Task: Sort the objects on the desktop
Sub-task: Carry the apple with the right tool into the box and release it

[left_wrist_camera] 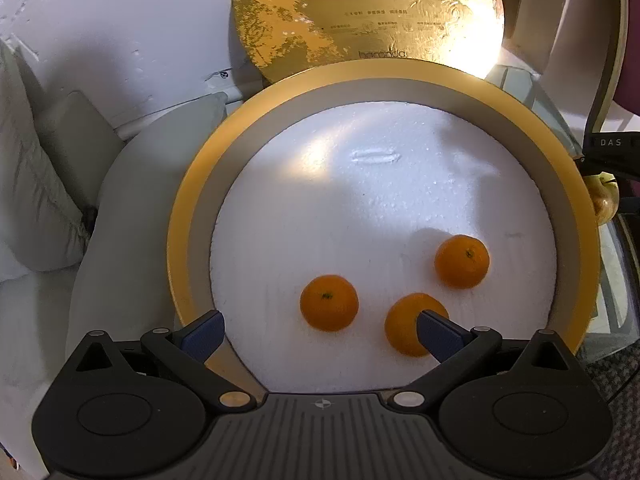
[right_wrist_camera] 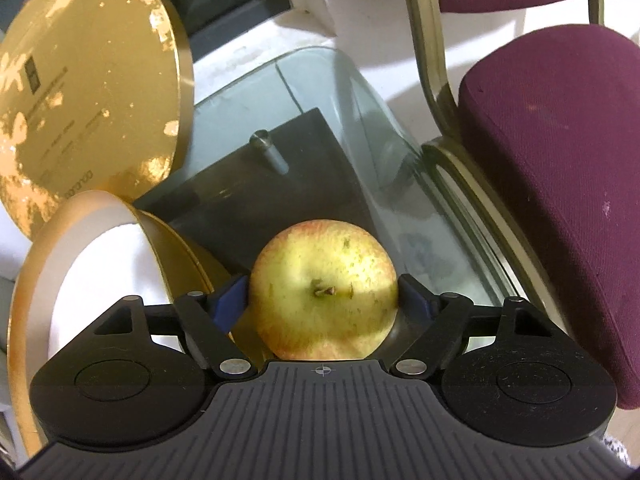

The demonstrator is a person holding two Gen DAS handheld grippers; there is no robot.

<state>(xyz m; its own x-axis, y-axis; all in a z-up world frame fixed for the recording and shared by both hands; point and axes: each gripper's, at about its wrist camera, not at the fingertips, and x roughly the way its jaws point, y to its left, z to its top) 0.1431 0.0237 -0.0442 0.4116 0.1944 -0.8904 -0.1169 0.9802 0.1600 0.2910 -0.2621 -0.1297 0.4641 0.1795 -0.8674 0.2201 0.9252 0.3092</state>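
Observation:
A round gold box with a white foam floor holds three oranges: one at the left, one at the right, one partly behind my finger. My left gripper is open and empty above the box's near side. My right gripper is shut on a yellow-green apple, held above the glass table beside the box. The apple also shows at the right edge of the left wrist view.
The gold lid leans upright behind the box, also seen in the right wrist view. A glass table has a dark block with a metal peg under it. A maroon chair stands at the right. Grey cushions lie at the left.

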